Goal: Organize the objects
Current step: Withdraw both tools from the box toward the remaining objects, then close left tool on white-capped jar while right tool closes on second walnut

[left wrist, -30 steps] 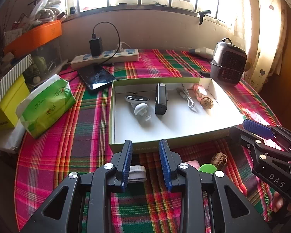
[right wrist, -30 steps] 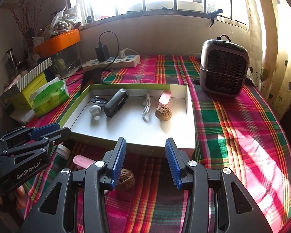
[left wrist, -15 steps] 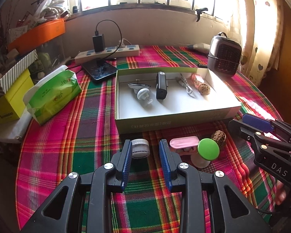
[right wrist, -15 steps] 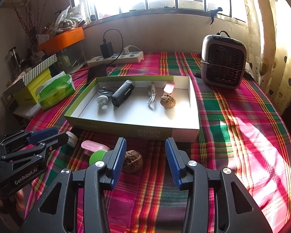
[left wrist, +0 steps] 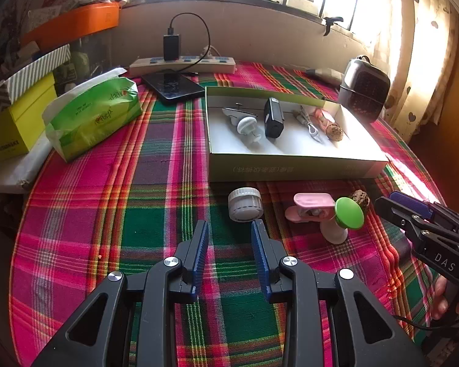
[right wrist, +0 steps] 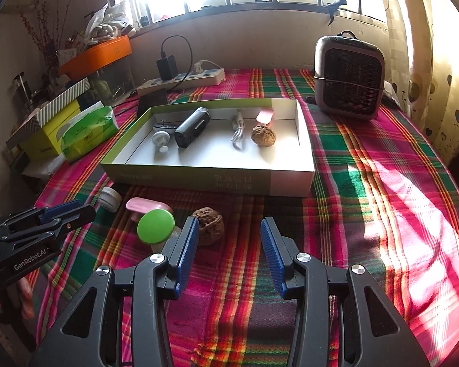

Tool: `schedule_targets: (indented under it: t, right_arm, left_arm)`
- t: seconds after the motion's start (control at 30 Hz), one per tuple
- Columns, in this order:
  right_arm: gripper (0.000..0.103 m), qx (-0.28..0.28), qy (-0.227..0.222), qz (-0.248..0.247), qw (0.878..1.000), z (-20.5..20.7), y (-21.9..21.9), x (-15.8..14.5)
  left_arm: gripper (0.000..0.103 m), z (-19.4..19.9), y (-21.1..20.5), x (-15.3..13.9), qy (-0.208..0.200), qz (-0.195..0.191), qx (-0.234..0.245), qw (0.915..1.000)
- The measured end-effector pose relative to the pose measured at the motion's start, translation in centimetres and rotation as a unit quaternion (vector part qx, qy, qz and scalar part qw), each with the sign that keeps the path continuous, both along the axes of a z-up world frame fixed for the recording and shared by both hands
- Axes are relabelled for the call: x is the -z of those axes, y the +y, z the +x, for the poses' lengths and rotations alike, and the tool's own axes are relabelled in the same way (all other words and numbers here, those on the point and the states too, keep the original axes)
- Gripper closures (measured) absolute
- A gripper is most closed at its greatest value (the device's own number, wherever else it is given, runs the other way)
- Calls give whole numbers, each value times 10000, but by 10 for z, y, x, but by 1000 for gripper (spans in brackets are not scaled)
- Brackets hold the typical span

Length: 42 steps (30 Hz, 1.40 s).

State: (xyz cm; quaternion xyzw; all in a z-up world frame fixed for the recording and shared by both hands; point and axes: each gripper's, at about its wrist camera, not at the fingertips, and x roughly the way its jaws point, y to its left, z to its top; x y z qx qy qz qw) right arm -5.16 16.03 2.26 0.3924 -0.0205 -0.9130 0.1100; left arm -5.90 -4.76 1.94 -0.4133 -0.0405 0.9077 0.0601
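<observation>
A: Running left to right along the desk [left wrist: 156, 202] in front of the shallow box [left wrist: 296, 169]: what's loose?

B: First a small white jar [left wrist: 245, 204], lying on its side just ahead of the left tongs [left wrist: 229, 244]. Those stand partly open with nothing between them.

A: How would it handle?

B: Light and rigid, I'd guess, and smooth enough to roll. Take it across the ribbed cap, where the pads can bite.

A: Next along?

B: A pink clip [left wrist: 312, 206], touching a green-capped bottle [left wrist: 345, 217] that stands upright. The clip looks springy and light; grip its flat body. The bottle seems top-heavy, so hold the pale stem under the cap.

A: And furthest right?

B: A walnut [right wrist: 209, 224], just beyond the left finger of the right tongs [right wrist: 228, 244], which are also partly open and empty. It's hard, knobbly and round; squeeze across the widest part, so it doesn't pop out.

A: Where do they go?

B: Probably into the box, beside the second walnut [right wrist: 262, 135] already there.
</observation>
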Motion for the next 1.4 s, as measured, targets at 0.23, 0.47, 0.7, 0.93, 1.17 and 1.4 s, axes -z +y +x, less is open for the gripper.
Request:
schedule_targets:
  t: [0.23,0.47,0.7,0.93,1.17,1.4]
  right_arm:
    - [59,-7,-120,-45,9999,-3,-2,8]
    - [59,-31,-153,-99,9998,-5,-3,10]
    - [55,-30,-165,-161,9997,-6,-2,9]
    - [55,-159,-205,-124,9996,-9,-7,11]
    - [54,-247,-243,-104,9993,-16,-11,13]
    - [52,-258,-364,-97,9990,-24,-11,17]
  left_arm:
    - [69,-4,-9,9,-143,286,58,9995]
    - [68,-13,-4,10,-183,329,136,9992]
    - [66,-24,2,11,-193,285,152,9993]
    - [66,-31,0,11,-230,234,60,9994]
    - [66,-33,1,13,-242,164,46,9996]
    - [66,-35,2,13,-207,77,52,9997]
